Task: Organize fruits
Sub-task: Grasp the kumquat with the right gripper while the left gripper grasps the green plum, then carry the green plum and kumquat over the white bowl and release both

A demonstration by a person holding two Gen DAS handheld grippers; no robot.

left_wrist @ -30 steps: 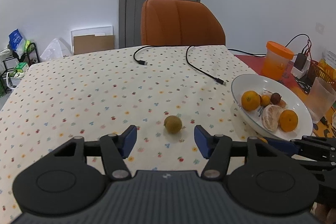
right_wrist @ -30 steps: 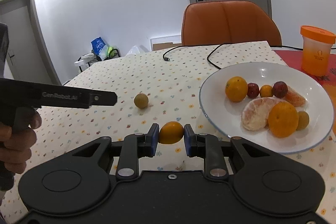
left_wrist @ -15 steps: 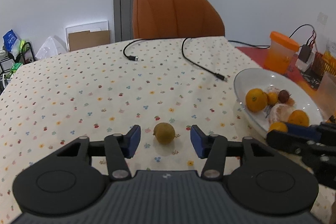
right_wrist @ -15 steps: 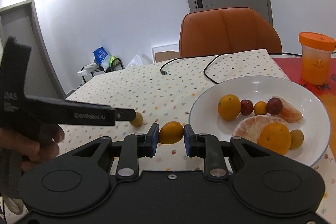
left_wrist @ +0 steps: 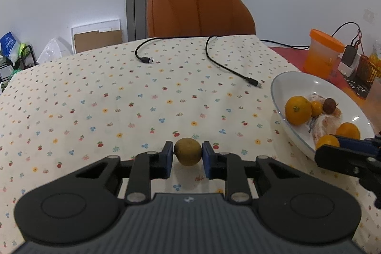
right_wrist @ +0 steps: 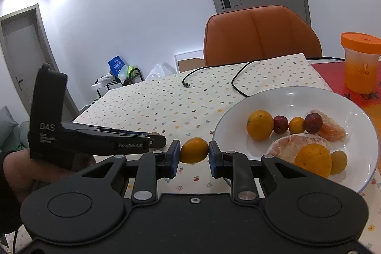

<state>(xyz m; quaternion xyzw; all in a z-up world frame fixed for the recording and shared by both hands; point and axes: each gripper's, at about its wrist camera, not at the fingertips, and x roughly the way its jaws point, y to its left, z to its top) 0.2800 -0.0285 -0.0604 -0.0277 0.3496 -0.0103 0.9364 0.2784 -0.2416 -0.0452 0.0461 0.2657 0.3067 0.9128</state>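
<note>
Where the left wrist view looks down its own fingers, the left claw (left_wrist: 187,155) pinches a small olive-brown fruit (left_wrist: 187,151) that seems to sit on the flowered tabletop (left_wrist: 119,99) — its jaws have just been closing on it. The grasp looks made; next comes a lift toward the white plate (left_wrist: 281,89).

In the right wrist view, the right claw (right_wrist: 194,154) pinches a small, smooth orange fruit (right_wrist: 194,150) just beside the plate's rim — it needs carrying over and releasing among the fruit there.
</note>
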